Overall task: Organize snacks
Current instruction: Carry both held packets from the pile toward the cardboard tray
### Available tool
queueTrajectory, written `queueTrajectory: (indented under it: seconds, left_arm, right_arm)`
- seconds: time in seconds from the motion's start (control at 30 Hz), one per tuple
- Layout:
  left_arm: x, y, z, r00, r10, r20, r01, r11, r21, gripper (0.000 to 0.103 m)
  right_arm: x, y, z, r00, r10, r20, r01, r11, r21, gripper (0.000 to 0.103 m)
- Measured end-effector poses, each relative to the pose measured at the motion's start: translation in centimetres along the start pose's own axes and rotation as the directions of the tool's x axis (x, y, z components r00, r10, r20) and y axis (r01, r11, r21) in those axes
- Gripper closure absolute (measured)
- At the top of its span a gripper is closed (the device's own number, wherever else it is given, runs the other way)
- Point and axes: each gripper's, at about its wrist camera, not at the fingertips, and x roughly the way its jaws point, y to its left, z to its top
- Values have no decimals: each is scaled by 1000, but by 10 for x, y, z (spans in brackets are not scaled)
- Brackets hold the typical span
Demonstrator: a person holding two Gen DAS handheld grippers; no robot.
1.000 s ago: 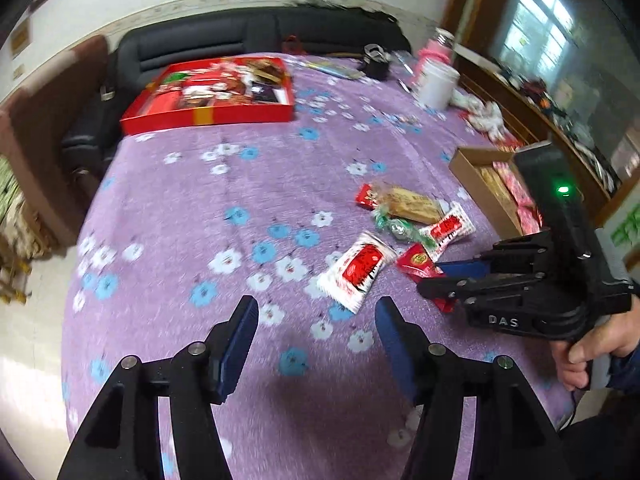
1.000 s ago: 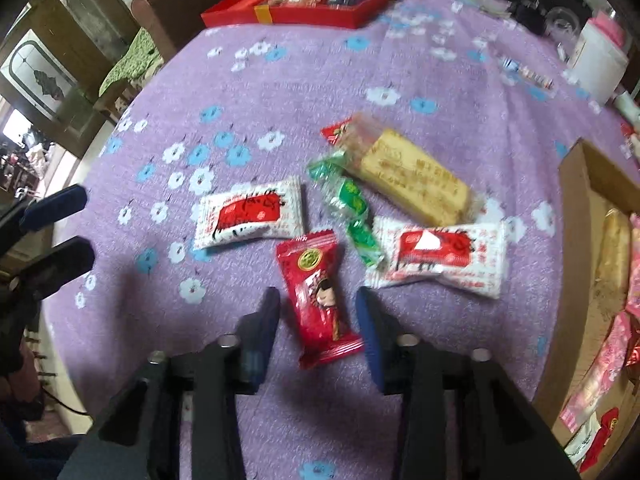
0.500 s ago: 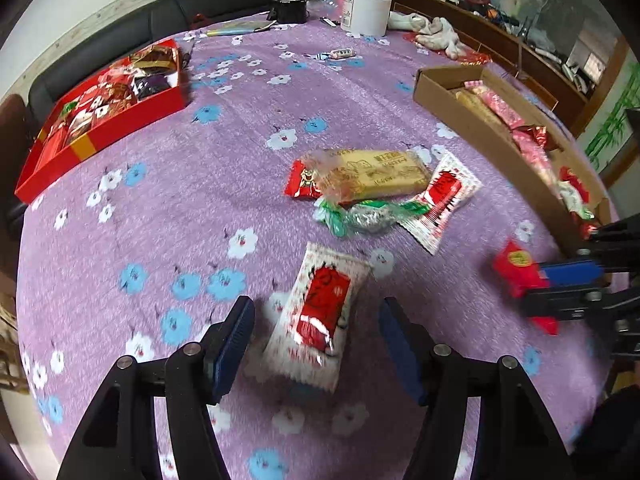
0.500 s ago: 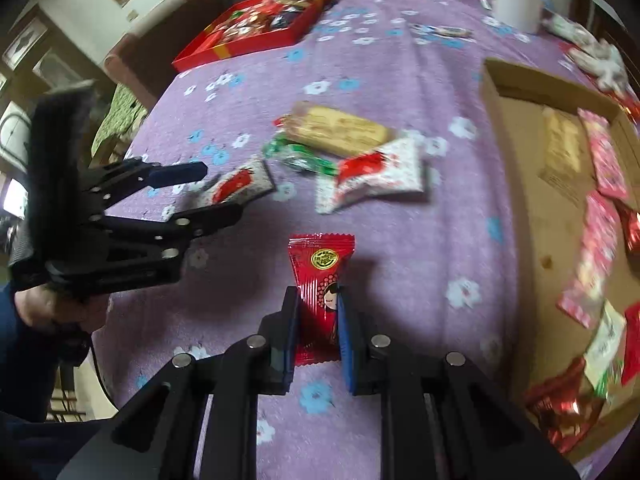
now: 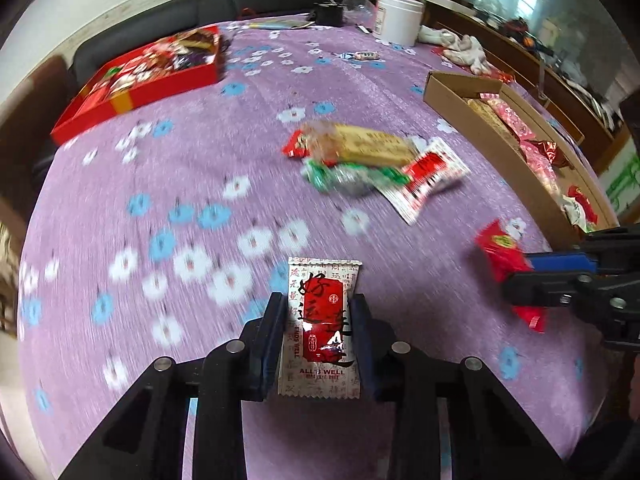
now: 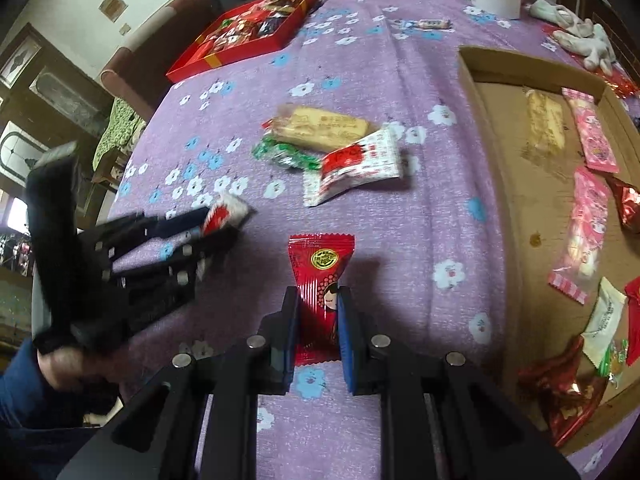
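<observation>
My left gripper [image 5: 320,312] is shut on a white snack packet with a red label [image 5: 322,328] and holds it above the purple flowered tablecloth [image 5: 200,168]. My right gripper [image 6: 318,308] is shut on a red candy packet [image 6: 320,280]; it also shows in the left wrist view [image 5: 504,256]. Three loose snacks lie together mid-table: a tan biscuit bar [image 5: 360,146], a green wrapped candy [image 5: 344,174] and a white-and-red packet [image 5: 428,172]. A cardboard box [image 6: 496,160] holding several snacks sits at the right.
A red tray of sweets [image 5: 136,76] stands at the far left. A white jar [image 5: 398,18], a small wrapped candy [image 5: 360,55] and a crumpled cloth [image 5: 464,50] lie at the far end. A dark sofa [image 5: 200,4] runs behind the table.
My left gripper has closed on the white-and-red packet and lifted it. My right gripper, which gripped the red candy packet earlier, holds it near the cardboard box.
</observation>
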Motion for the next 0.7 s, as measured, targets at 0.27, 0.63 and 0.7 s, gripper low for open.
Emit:
queueTrajectory:
  seconds: [0.27, 0.63, 0.7]
  left_arm:
    - [-20, -5, -13, 999, -45, 19, 47, 993, -104, 70]
    - [-41, -48, 11, 995, -65, 70, 69, 996, -50, 70]
    - [-43, -60, 16, 995, -72, 75, 74, 997, -27, 71]
  right_arm:
    - [6, 8, -4, 999, 34, -31, -34, 999, -17, 86]
    - [-26, -15, -12, 999, 45, 22, -45, 999, -6, 86]
    - [-34, -26, -13, 998, 43, 37, -43, 999, 10, 86]
